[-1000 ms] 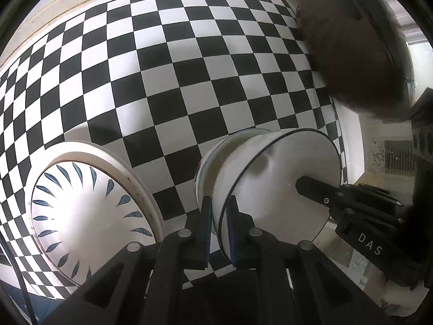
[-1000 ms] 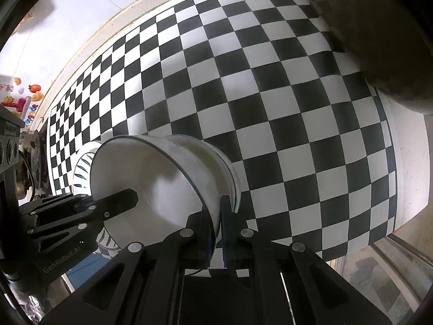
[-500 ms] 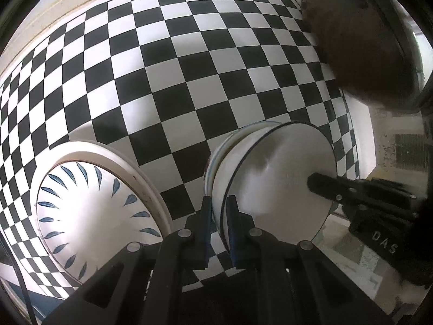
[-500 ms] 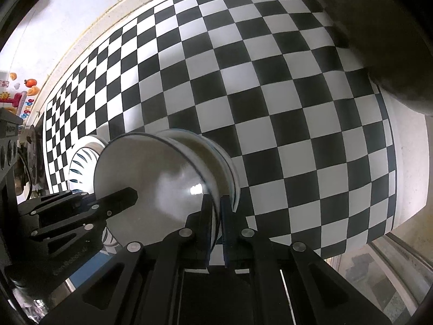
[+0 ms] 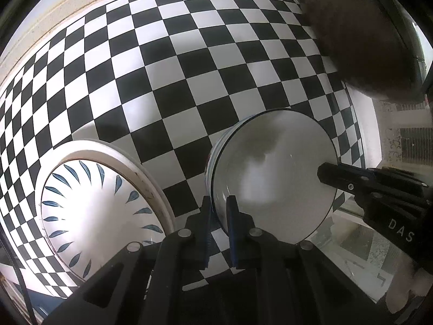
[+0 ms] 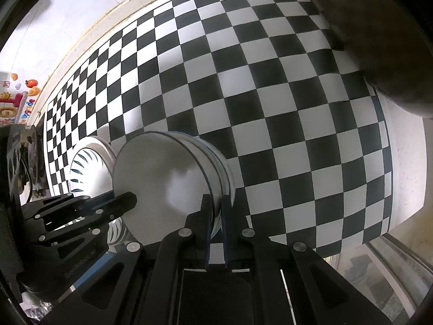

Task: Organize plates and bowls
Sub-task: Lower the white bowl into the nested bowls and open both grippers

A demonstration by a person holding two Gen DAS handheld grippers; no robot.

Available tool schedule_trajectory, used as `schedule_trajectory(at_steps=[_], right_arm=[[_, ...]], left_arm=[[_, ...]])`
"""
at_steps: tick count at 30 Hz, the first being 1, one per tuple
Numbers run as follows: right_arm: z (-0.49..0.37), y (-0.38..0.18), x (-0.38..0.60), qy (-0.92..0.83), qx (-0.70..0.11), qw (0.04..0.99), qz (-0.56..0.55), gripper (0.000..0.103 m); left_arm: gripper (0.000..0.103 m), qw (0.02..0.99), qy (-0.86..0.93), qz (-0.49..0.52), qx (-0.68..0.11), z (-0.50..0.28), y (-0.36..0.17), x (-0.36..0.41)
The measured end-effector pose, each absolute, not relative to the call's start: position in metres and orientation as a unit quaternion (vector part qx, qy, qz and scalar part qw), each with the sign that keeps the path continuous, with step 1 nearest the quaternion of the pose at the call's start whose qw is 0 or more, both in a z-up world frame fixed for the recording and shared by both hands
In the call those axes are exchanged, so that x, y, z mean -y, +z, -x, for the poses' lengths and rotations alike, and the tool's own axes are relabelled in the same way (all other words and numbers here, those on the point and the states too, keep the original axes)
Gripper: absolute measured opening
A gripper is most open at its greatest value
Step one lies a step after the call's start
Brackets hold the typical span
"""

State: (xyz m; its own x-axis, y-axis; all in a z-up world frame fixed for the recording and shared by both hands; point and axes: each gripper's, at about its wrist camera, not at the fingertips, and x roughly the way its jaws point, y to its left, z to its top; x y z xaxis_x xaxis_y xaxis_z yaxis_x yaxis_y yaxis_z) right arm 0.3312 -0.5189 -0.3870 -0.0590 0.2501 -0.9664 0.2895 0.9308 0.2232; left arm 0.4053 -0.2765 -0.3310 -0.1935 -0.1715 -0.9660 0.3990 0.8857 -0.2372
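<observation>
Left wrist view: the left claw is pinched tight on the near rim of a white bowl with a thin dark edge, 1 finger inside the wall and 1 outside. The right claw bites the opposite rim. From the right wrist view the right claw is likewise closed on that rim, with the left claw reaching in from the left side. The bowl hangs tilted between the 2 claws above the checkered bench; I cannot tell whether its base touches a second dish that seems to sit right under it. A plate with blue leaf marks lies on the bench to the left, near the bowl.

My guess is the bowl is being carried toward a stack. The risks: each grip covers only a thin strip of glazed rim, so if the 2 hands drift apart or twist unevenly the bowl could slip free and drop onto the bench. Swinging left too low could knock it against the plate's raised rim.
</observation>
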Motion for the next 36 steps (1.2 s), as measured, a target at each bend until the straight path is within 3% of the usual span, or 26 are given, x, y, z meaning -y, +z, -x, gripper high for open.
schedule_trajectory(at_steps=[19,36], right_arm=[[-0.327,-0.382,0.518,-0.017,-0.724,0.667,-0.174,0.008],[-0.295,-0.295,0.489,-0.013,-0.668,0.735,-0.118,0.008]], left_arm=[[0.009,0.648,-0.217,-0.093,-0.724,-0.399,-0.318,0.279],[0.009,0.712,-0.237,-0.101,-0.653,-0.376,-0.224,0.262]])
